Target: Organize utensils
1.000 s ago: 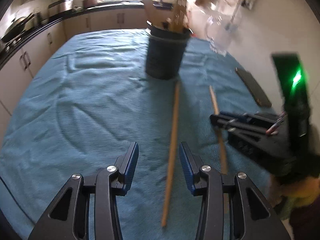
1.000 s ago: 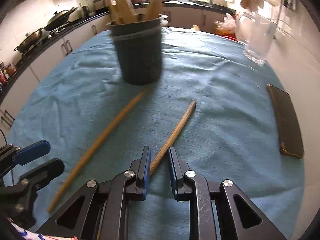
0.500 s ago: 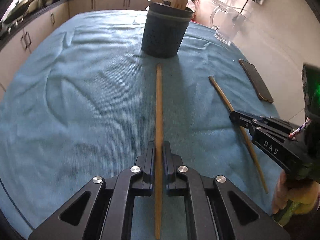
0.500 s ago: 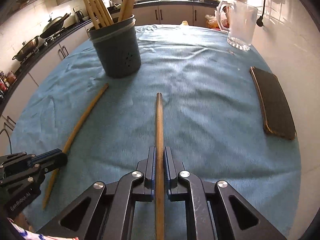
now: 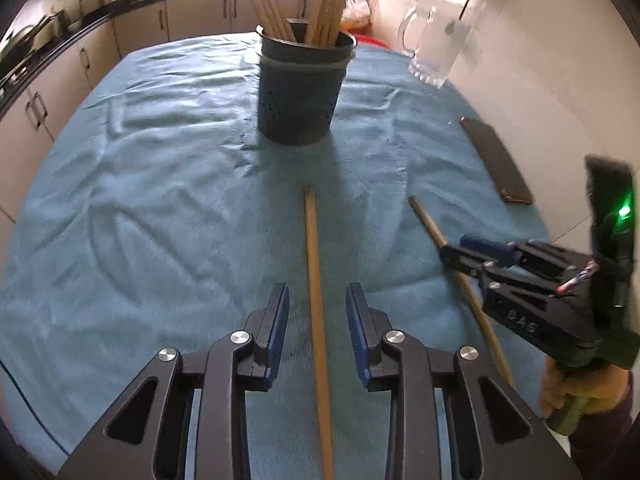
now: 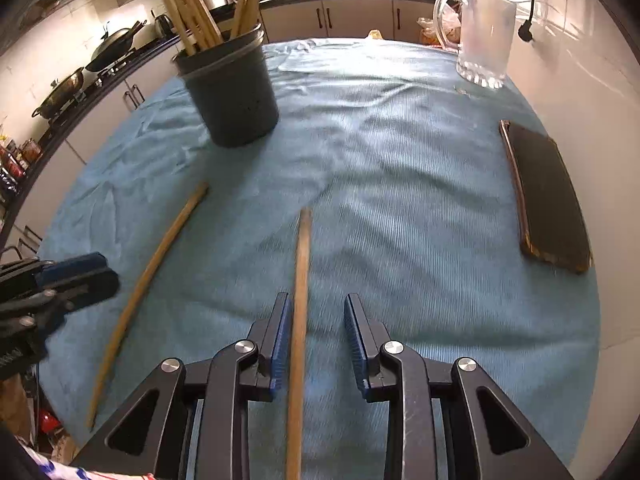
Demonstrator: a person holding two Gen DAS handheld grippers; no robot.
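Note:
A dark utensil holder [image 5: 300, 92] [image 6: 230, 96] full of wooden sticks stands upright on the blue cloth. Two long wooden sticks lie on the cloth. My left gripper [image 5: 318, 322] is open, its jaws on either side of one stick [image 5: 316, 300], not touching it. My right gripper [image 6: 316, 330] is open around the other stick [image 6: 301, 300], which lies close to its left finger. In the left wrist view the right gripper [image 5: 460, 250] is over its stick [image 5: 460, 276]. The right wrist view shows the left gripper [image 6: 80, 276] beside its stick [image 6: 148, 280].
A dark phone [image 6: 544, 196] [image 5: 494, 160] lies at the table's right edge by the wall. A glass jug [image 6: 482, 36] [image 5: 438, 36] stands at the far right. The blue cloth [image 5: 160, 200] covers the table. Kitchen counters lie beyond.
Half a second ago both grippers were shut on their sticks. Now both have opened, and the sticks lie on the cloth between the jaws.

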